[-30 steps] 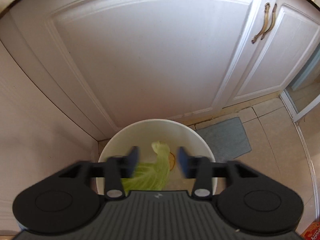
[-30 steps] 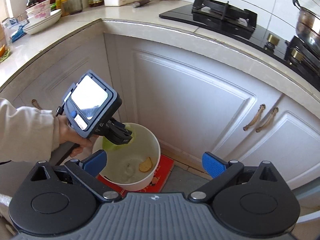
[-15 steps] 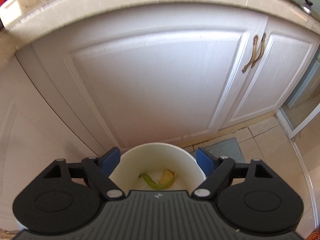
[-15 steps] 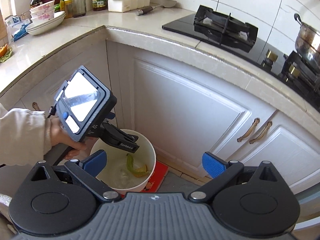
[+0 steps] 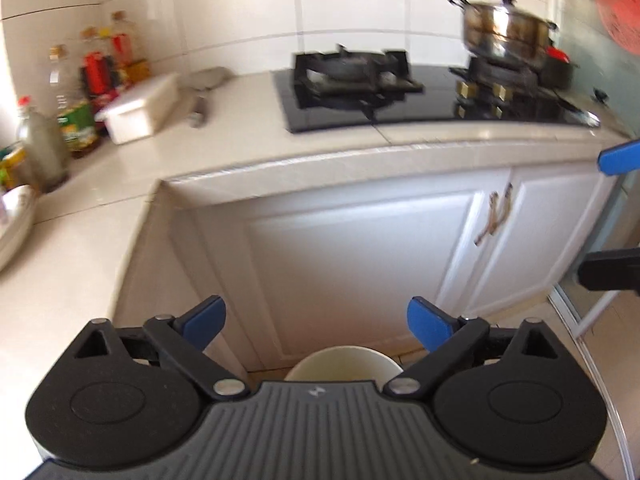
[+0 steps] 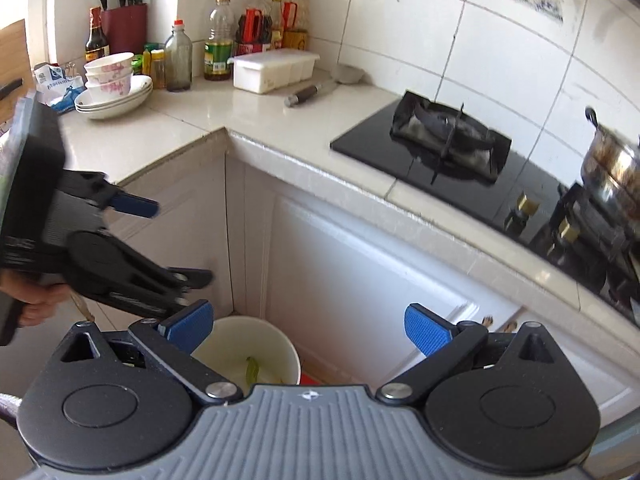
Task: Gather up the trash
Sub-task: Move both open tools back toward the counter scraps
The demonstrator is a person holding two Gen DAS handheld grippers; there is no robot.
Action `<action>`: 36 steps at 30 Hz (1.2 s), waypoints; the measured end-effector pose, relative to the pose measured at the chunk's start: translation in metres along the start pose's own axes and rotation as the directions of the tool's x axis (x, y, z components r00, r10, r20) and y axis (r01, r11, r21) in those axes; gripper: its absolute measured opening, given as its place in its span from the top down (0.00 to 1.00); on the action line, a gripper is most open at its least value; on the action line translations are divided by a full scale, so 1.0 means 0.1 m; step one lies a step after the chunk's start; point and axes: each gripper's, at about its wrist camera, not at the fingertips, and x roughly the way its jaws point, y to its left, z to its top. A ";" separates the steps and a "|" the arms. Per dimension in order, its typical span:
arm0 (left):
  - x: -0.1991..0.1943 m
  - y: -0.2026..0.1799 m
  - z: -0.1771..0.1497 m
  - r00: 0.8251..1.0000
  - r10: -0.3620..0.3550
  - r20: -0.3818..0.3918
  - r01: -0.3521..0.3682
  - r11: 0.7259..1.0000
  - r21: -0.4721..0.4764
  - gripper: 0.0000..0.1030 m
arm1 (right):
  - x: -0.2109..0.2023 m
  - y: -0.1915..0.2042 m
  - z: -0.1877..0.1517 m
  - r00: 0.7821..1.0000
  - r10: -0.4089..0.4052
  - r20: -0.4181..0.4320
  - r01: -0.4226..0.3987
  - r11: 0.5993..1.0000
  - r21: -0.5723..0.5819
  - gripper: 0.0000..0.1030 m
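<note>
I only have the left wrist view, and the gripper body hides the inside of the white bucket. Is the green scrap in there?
Observer: Yes. The right wrist view shows a green scrap lying inside the white bucket.
Operator: Is anything stuck to my left gripper?
Observer: No. Seen from the side, the left gripper has just been opening its jaws, and nothing is between them.
Operator: What's further left on the counter, beyond my frame?
Observer: A blue-and-white packet lies beside the stacked bowls. I cannot tell whether it is trash.
</note>
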 end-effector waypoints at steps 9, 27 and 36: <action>-0.63 0.69 -0.19 0.983 0.183 -0.003 -0.182 0.976 -0.118 0.03 | 0.30 0.58 0.44 0.982 0.180 0.049 -0.173 0.977 -0.126 0.00; -1.50 1.81 -1.07 0.900 0.417 -0.126 -0.433 0.826 -0.361 0.02 | 1.03 2.41 1.06 0.825 0.564 -0.032 -0.543 0.775 -0.324 0.00; -1.78 2.09 -1.36 0.868 0.481 -0.126 -0.482 0.750 -0.453 0.01 | 1.20 3.09 1.12 0.780 0.616 -0.109 -0.602 0.692 -0.398 0.00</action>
